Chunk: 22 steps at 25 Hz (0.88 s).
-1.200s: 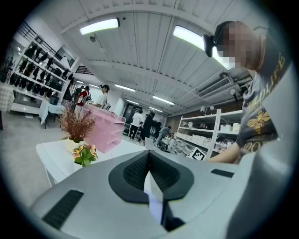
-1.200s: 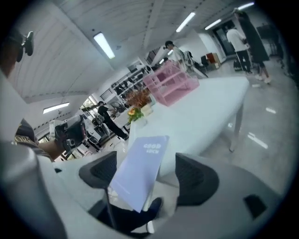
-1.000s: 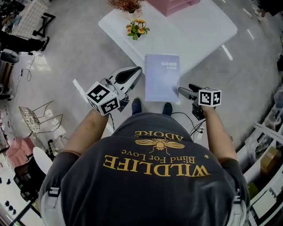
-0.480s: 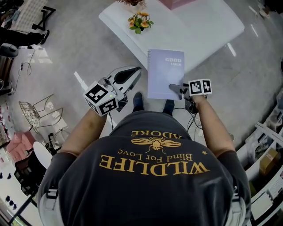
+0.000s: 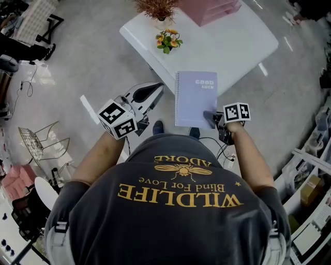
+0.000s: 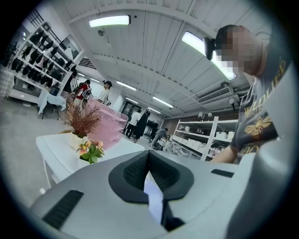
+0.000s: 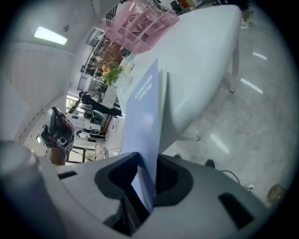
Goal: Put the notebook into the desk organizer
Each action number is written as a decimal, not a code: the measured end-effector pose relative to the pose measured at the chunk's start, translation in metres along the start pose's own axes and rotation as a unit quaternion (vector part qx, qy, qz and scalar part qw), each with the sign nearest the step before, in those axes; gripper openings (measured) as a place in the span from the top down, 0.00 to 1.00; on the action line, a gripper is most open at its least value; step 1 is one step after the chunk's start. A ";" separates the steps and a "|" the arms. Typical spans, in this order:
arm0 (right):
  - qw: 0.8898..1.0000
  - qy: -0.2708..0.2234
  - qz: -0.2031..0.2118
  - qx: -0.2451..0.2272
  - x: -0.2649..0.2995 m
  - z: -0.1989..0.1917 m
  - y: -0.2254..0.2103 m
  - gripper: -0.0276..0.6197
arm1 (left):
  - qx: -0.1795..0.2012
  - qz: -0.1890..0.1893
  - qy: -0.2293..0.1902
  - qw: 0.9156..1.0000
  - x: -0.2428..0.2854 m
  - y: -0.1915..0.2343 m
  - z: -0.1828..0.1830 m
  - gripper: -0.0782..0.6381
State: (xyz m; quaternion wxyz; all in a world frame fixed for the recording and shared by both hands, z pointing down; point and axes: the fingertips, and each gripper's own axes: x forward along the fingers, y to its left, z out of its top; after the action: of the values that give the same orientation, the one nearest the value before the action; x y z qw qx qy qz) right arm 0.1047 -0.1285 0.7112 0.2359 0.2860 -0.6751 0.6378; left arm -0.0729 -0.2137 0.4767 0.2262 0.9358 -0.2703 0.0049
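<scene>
Now gripping notebook point(image 5: 195, 96), mid-frame over tabletop's point(image 5: 232, 46) near edge, with right gripper point(image 5: 209, 115): jaws just clenched on its lower right corner. Left gripper point(image 5: 158, 89) jaws closed, empty. Advisable: hold firm, tilt upright, steer toward pink desk organizer point(image 5: 214, 10) at top of frame.

Lavender notebook point(image 5: 195, 98), white table point(image 5: 232, 46), pink desk organizer point(image 5: 212, 9), orange-and-green flowers point(image 5: 168, 39), black-and-white square markers point(image 5: 118, 119) on left gripper point(image 5: 156, 89) and right gripper point(image 5: 209, 115), dark grey shirt point(image 5: 170, 227), gold print point(image 5: 181, 192).
</scene>
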 end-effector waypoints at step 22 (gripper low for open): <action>0.943 -0.114 -0.049 -0.309 -0.190 0.184 0.214 0.91 | 0.085 -0.043 -0.080 0.992 -0.025 0.055 0.155 0.89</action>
State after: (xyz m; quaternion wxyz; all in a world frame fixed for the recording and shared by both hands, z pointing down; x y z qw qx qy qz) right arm 0.1034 -0.2903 0.4121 0.2650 0.3024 -0.8464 0.3491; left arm -0.1398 -0.3080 0.3572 0.1236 0.9598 -0.2455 -0.0570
